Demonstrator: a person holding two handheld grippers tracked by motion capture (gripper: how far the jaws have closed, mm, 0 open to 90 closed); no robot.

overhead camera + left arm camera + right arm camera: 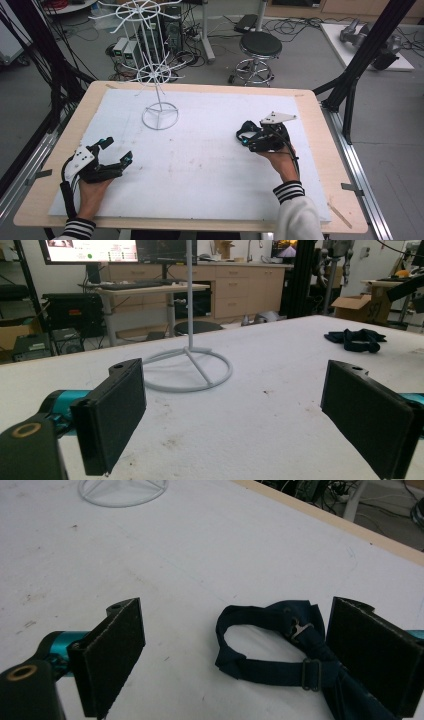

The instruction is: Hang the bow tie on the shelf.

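**Two grippers, one bow tie, one rack**

One dark bow tie [280, 645] lies on the white mat [200, 165] toward the table's right edge, its strap looped out flat. The right gripper [235, 655] sits right over it, jaws spread wide, the tie between them and close against one pad; nothing is clamped. The left gripper [112, 152] rests near the table's left edge, well apart from the tie, its jaws also released and holding nothing. One white wire rack [159, 107] stands upright on its ring base near the far edge.
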